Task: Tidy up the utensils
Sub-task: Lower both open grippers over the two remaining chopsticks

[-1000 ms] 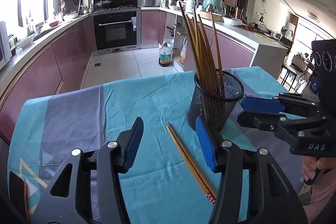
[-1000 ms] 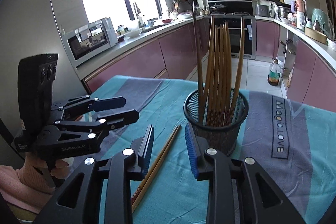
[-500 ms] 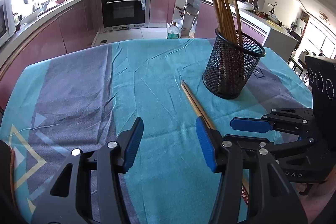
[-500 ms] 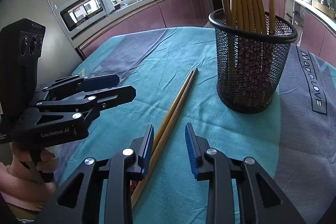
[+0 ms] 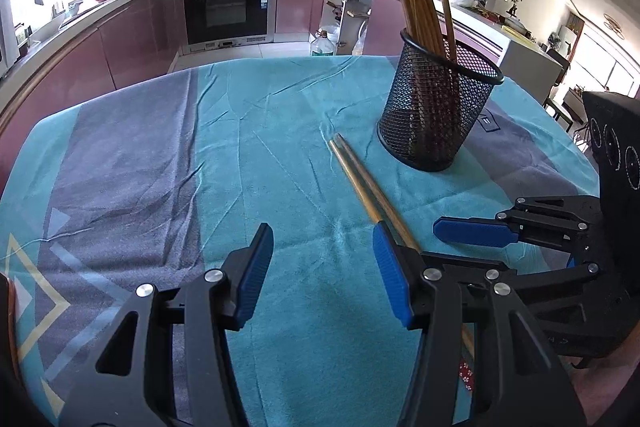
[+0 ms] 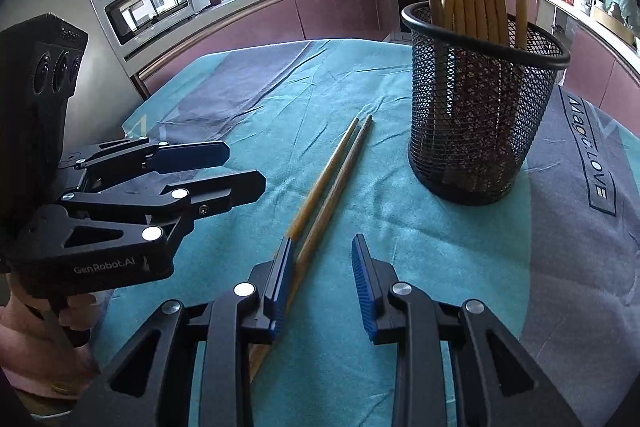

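Lying side by side on the teal and grey tablecloth [image 5: 132, 155], a pair of wooden chopsticks [image 5: 362, 183] runs from just beside the black mesh holder [image 5: 438, 115] back toward you, its patterned ends passing under your grippers. The holder stands upright on the cloth and already carries a bundle of chopsticks [image 5: 420, 7], their tips fanning out above the rim.

Your right gripper [image 6: 322, 287] hangs low over the near part of the loose pair with its blue pads set fairly narrow and nothing clamped. In its own view one chopstick runs into the gap between the pads, close against the left pad [image 6: 282, 283], while the other disappears behind that pad; you cannot tell from here whether the pad touches either stick. From the left camera only one of its pads shows clearly, off to the right of the pair.

Your left gripper [image 5: 324, 275] points down at the cloth with its jaws about half spread and empty. Its right pad [image 5: 390, 275] sits over the chopsticks and covers them; bare teal cloth fills the gap. In the right camera the same gripper shows side-on at the left, held by a hand [image 6: 60, 323] at the frame edge, apart from the sticks.
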`<state>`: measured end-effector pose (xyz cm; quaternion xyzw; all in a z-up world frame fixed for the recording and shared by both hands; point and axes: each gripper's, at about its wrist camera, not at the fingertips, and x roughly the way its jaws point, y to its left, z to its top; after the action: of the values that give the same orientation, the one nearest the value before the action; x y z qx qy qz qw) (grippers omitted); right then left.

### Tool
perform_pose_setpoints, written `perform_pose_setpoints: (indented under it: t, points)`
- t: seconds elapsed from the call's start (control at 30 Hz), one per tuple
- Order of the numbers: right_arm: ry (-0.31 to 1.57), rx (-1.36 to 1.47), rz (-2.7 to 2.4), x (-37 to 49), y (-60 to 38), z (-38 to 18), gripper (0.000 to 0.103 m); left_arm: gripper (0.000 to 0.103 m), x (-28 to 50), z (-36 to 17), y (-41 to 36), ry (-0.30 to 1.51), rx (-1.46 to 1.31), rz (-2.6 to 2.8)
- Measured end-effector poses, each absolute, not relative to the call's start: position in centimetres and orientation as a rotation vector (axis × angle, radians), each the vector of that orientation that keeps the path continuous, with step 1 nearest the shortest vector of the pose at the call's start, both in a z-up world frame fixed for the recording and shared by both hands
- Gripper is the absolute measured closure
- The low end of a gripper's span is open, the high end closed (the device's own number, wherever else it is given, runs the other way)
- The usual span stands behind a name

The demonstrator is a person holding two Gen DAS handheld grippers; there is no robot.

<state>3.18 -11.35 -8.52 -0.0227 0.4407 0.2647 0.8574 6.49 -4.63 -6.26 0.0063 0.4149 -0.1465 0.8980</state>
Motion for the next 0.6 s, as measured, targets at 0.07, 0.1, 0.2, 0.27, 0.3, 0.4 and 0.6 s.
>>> perform_pose_setpoints:
  t: [0.07, 0.1, 0.2, 0.27, 0.3, 0.4, 0.6]
  points:
    - [0.927, -0.041, 0.551, 3.2, -11.6, -8.5, 0.075, 0.052, 6.7, -6.5, -5.1, 0.865, 0.022, -0.312]
    - [0.930, -0.035, 0.549, 3.3, -11.6, -8.5, 0.075, 0.052, 6.8, -6.6, -5.4, 0.867, 0.028, -0.317]
    - [0.937, -0.020, 0.538, 3.4, -12.1, -8.6, 0.075, 0.052, 7.0, -6.9, -6.0, 0.874, 0.044, -0.328]
    - [0.943, -0.003, 0.537, 3.6, -12.5, -8.6, 0.075, 0.052, 7.3, -7.1, -6.6, 0.882, 0.056, -0.337]
    - [0.946, 0.009, 0.540, 3.7, -12.7, -8.7, 0.075, 0.052, 7.4, -7.2, -6.8, 0.886, 0.060, -0.343]
    - [0.950, 0.031, 0.542, 3.8, -13.3, -8.7, 0.076, 0.052, 7.5, -7.7, -7.7, 0.893, 0.073, -0.367]
    - [0.955, 0.047, 0.553, 4.2, -13.8, -8.8, 0.076, 0.054, 7.7, -8.5, -8.4, 0.915, 0.108, -0.365]
